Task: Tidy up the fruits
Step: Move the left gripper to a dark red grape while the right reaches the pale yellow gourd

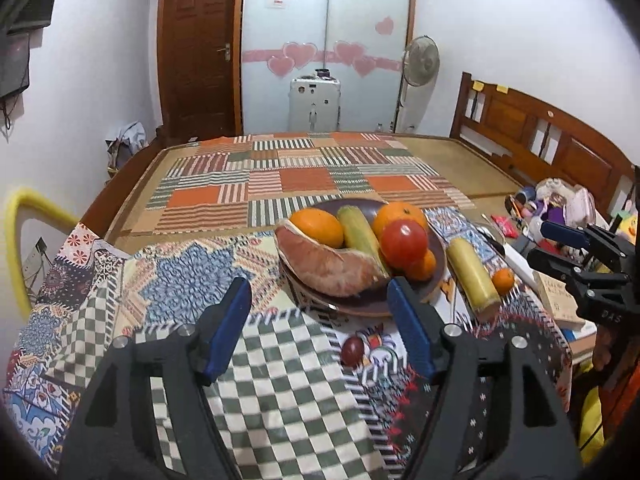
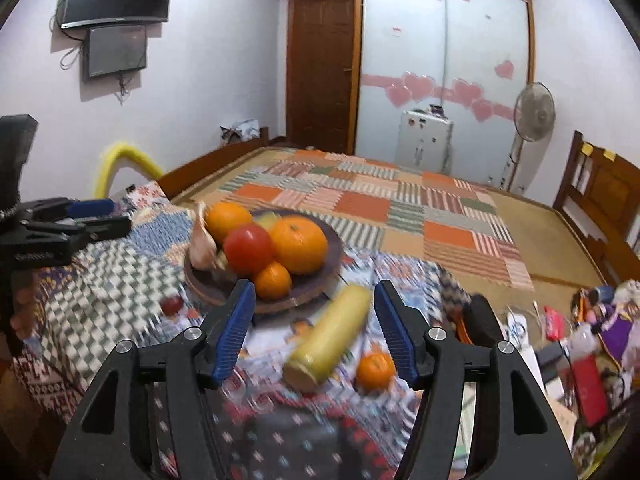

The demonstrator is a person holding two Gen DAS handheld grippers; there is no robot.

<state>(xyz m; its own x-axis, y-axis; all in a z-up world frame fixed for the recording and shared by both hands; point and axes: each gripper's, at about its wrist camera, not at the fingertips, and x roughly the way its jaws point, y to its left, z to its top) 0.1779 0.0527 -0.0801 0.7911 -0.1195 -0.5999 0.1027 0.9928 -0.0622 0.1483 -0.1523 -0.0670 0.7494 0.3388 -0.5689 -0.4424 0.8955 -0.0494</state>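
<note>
A brown plate [image 1: 360,309] on the patterned cloth holds a pomelo wedge [image 1: 324,268], two oranges [image 1: 318,226], a red tomato [image 1: 404,242], a small mandarin [image 1: 425,266] and a corn cob [image 1: 358,232]. My left gripper [image 1: 318,286] is open just in front of the plate, gripping nothing. A second corn cob [image 2: 332,332] and a mandarin [image 2: 375,370] lie on the cloth right of the plate [image 2: 320,285]. My right gripper [image 2: 315,286] hangs open above that cob, pads clear of it. A small dark red fruit [image 1: 352,351] lies near the front.
The cloth-covered table stands against a bed with a patchwork cover [image 1: 304,176]. Toys, packets and boxes [image 2: 592,336] crowd the table's right end. A yellow padded chair back [image 1: 24,240] is at the left. A fan [image 2: 534,112] stands by the wardrobe.
</note>
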